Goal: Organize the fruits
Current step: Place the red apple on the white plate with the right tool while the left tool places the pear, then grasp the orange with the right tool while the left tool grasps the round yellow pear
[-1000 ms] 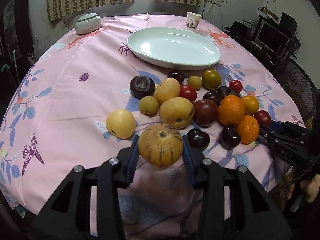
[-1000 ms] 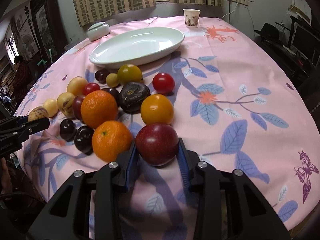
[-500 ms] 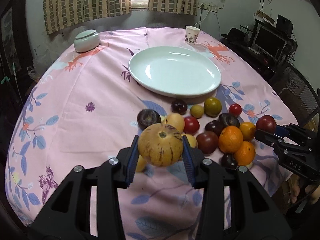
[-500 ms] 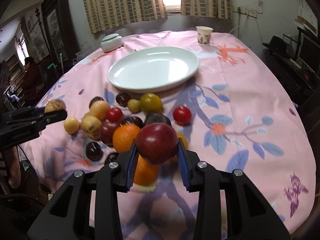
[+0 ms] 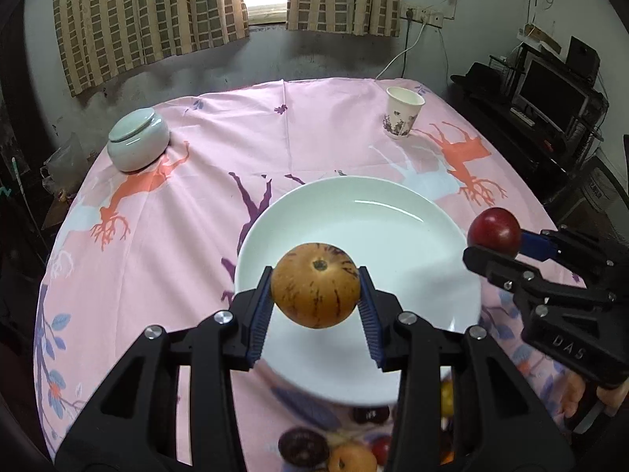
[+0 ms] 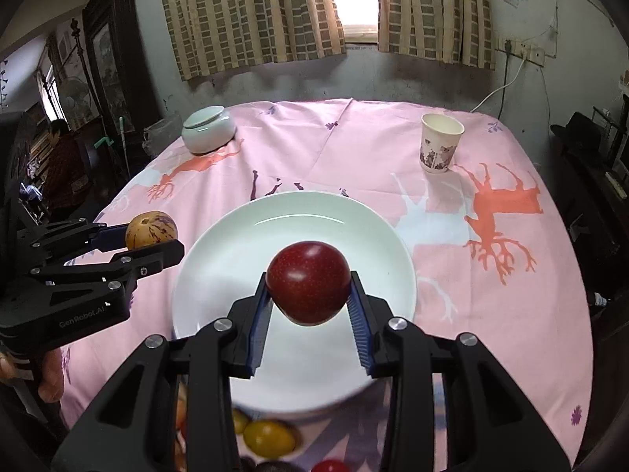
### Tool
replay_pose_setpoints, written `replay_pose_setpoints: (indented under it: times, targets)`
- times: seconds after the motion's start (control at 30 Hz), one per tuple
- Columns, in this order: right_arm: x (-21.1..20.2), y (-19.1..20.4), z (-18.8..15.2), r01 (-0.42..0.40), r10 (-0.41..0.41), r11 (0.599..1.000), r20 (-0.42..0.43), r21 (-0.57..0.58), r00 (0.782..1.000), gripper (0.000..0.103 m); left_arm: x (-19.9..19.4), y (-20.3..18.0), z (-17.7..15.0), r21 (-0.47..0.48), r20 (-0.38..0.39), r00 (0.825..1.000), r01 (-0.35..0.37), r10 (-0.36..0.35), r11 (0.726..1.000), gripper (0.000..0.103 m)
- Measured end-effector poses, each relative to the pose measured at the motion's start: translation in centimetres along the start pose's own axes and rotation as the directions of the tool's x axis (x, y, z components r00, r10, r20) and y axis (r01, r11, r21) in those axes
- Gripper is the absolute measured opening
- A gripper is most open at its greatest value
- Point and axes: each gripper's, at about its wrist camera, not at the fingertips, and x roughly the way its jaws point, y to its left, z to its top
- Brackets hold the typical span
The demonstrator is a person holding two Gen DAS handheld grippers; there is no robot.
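Observation:
My left gripper (image 5: 315, 299) is shut on a tan fruit with purple streaks (image 5: 315, 285) and holds it above the near part of the white oval plate (image 5: 393, 220). My right gripper (image 6: 309, 295) is shut on a dark red plum (image 6: 308, 281) and holds it above the same plate (image 6: 243, 259). Each gripper shows in the other's view: the right one (image 5: 495, 242) with its plum at the plate's right edge, the left one (image 6: 153, 240) with its streaked fruit at the plate's left edge. The plate holds nothing.
Several loose fruits lie on the pink cloth in front of the plate (image 5: 302, 446) (image 6: 269, 438), partly hidden by the grippers. A lidded pale green jar (image 5: 137, 139) stands back left and a paper cup (image 5: 403, 112) back right. Furniture stands beyond the table's right edge.
Both grippers have lifted their fruits off the cloth and carried them forward over the plate. The fruit pile has dropped to the bottom of both views.

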Motion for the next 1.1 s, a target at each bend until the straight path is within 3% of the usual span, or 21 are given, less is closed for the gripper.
replay_pose_setpoints:
  times: [0.23,0.43,0.47,0.5,0.53,0.6,0.63,0.77,0.83,0.9,0.93,0.97,1.1]
  targets:
    - [9.3,-2.5,2.1,-0.035,0.043,0.998,-0.171,0.051,0.984,0.038,10.0,0.1,3.1,-0.026,-0.139,0.99,0.016,-0.019,1.0,0.042]
    - [12.0,-2.6,2.8,-0.008,0.011,1.0,-0.212,0.016,0.977,0.04,13.2,0.4,3.6,-0.051,-0.182,0.983,0.024,-0.032,0.998,0.043]
    - [12.3,-2.5,2.8,0.001,0.0,1.0,-0.221,0.006,0.975,0.044,13.0,0.7,3.7,-0.06,-0.175,0.984,0.023,-0.034,0.998,0.05]
    - [12.1,-2.5,2.8,0.011,-0.011,1.0,-0.219,0.0,0.976,0.047,12.4,0.9,3.9,-0.067,-0.161,0.986,0.025,-0.035,0.997,0.065]
    - [11.7,-2.5,2.7,0.015,-0.015,1.0,-0.204,-0.002,0.979,0.05,11.6,1.1,4.1,-0.071,-0.141,0.989,0.024,-0.034,0.997,0.07]
    - [9.6,-2.2,2.9,0.018,-0.019,1.0,-0.159,-0.005,0.987,0.053,8.8,1.6,4.4,-0.069,-0.088,0.996,0.021,-0.027,0.997,0.076]
    - [8.4,-1.9,3.0,0.025,-0.026,1.0,-0.136,-0.012,0.99,0.066,7.4,1.9,4.4,-0.073,-0.069,0.997,0.022,-0.027,0.997,0.079]
    - [2.0,0.2,2.3,0.083,-0.085,0.994,-0.015,-0.074,0.996,0.067,0.4,2.5,2.0,-0.088,0.02,0.998,0.057,-0.056,0.994,0.094]
    - [-0.7,1.3,0.6,0.117,-0.116,0.988,0.012,-0.104,0.993,0.068,-3.1,2.3,-0.6,-0.065,0.065,0.997,0.055,-0.051,0.996,0.097]
    - [-3.1,2.2,-2.4,0.12,-0.119,0.987,0.013,-0.104,0.993,0.076,-5.9,2.4,-4.1,-0.069,0.103,0.994,0.037,-0.03,0.997,0.101]
    - [-4.1,2.4,-4.0,0.111,-0.111,0.99,0.007,-0.087,0.994,0.094,-7.0,2.5,-6.0,-0.083,0.12,0.992,0.036,-0.026,0.996,0.101]
    - [-5.0,2.7,-5.7,0.102,-0.102,0.992,0.01,-0.068,0.995,0.102,-7.8,2.5,-8.0,-0.093,0.126,0.992,0.033,-0.021,0.995,0.101]
    - [-8.7,4.1,-13.4,0.123,-0.122,0.992,0.044,-0.021,0.992,0.102,-9.3,2.1,-15.3,-0.112,0.107,0.994,-0.007,0.019,0.994,0.101]
